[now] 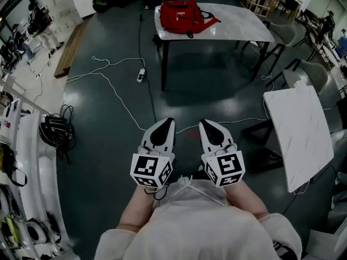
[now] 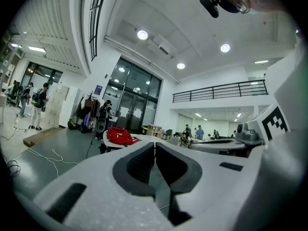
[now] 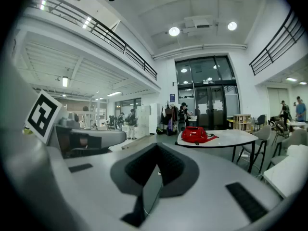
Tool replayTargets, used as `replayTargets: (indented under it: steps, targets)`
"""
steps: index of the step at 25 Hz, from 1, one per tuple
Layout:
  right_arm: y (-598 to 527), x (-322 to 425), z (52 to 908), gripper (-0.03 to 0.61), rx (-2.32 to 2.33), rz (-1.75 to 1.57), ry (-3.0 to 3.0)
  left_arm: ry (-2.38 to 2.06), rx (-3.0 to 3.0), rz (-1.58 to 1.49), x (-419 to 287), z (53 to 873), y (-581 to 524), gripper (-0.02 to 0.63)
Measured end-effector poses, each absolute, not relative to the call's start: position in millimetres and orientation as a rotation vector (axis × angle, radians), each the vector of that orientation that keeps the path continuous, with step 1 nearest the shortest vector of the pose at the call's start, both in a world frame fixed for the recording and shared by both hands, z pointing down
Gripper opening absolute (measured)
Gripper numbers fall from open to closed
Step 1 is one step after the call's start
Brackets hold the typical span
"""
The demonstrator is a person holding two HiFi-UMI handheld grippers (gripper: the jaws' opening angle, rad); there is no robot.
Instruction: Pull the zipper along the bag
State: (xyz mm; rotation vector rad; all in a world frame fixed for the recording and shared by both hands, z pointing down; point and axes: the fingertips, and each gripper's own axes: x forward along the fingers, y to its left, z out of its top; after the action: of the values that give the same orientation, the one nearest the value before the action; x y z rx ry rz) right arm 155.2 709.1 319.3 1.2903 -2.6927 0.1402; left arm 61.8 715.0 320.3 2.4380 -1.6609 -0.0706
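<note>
A red bag (image 1: 184, 16) lies on the left end of a white table (image 1: 238, 23) far ahead of me across the floor. It also shows small and distant as the red bag (image 2: 119, 136) in the left gripper view and as the red bag (image 3: 195, 134) in the right gripper view. My left gripper (image 1: 169, 121) and right gripper (image 1: 203, 122) are held side by side close to my body, well short of the table. Both are shut, tips together, with nothing between them. The bag's zipper is too far off to make out.
A second white table (image 1: 301, 137) stands at my right, with chairs (image 1: 312, 72) beyond it. White cables (image 1: 108, 83) and a power strip (image 1: 141, 75) trail over the dark floor on the left. Shelving with gear (image 1: 21, 161) lines the left edge. People stand in the far background.
</note>
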Motion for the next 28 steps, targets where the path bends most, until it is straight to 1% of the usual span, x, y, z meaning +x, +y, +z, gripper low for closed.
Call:
replayTargets:
  steps: [15, 22, 28]
  targets:
    - [691, 137, 327, 0.026, 1.285, 0.200, -2.688, -1.676, 2.419, -0.059, 43, 326, 702, 0.021]
    - [675, 133, 349, 0.028, 1.243, 0.287, -2.666, -1.668, 2.356, -0.037, 38, 345, 689, 0.021]
    - [639, 124, 365, 0.028, 1.165, 0.356, -2.705, -1.663, 2.321, 0.008, 35, 362, 654, 0.021]
